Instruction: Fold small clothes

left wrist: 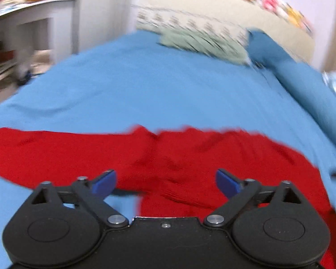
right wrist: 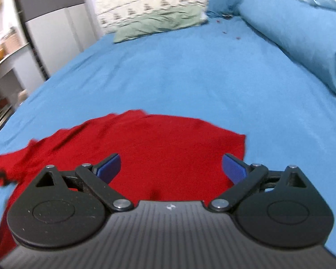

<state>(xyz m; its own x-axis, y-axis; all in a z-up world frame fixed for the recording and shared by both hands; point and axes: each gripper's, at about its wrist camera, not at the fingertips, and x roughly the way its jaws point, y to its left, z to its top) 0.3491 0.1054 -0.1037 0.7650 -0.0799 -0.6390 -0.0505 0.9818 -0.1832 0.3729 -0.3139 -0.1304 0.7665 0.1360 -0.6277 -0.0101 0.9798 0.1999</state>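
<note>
**A:** Start with the left wrist view. What is the surface?

**B:** A bed under a blue sheet point(left wrist: 156, 85), wide and mostly smooth, with a few shallow creases. At the far end lies a green pillow point(left wrist: 201, 42) against a cream patterned cloth point(left wrist: 190, 18). A blue rolled duvet point(left wrist: 302, 76) runs along the right side. To the left stands a white shelf unit point(left wrist: 22, 22) with blurred things on it. The whole picture is smeared by motion.

**A:** And the garment?

**B:** A red knit garment point(left wrist: 190, 154) lies spread across the near part of the sheet, one long sleeve stretching off to the left. It is rumpled in the middle, with folds and ridges. The left gripper point(left wrist: 165, 182) hangs just above it, its blue pads point(left wrist: 105, 182) spread wide apart and holding nothing.

**A:** Now the right wrist view.

**B:** Same blue sheet point(right wrist: 179, 71), green pillow point(right wrist: 159, 22) at the far end, duvet point(right wrist: 291, 27) along the right. A grey and white wardrobe point(right wrist: 51, 27) stands on the left.

**A:** The garment there?

**B:** The red garment point(right wrist: 168, 148) lies flat on the near sheet, its right edge ending in a clean corner, the left part trailing off in wrinkles. The right gripper point(right wrist: 171, 168) sits over it, blue pads point(right wrist: 234, 169) spread wide, gripping nothing.
</note>
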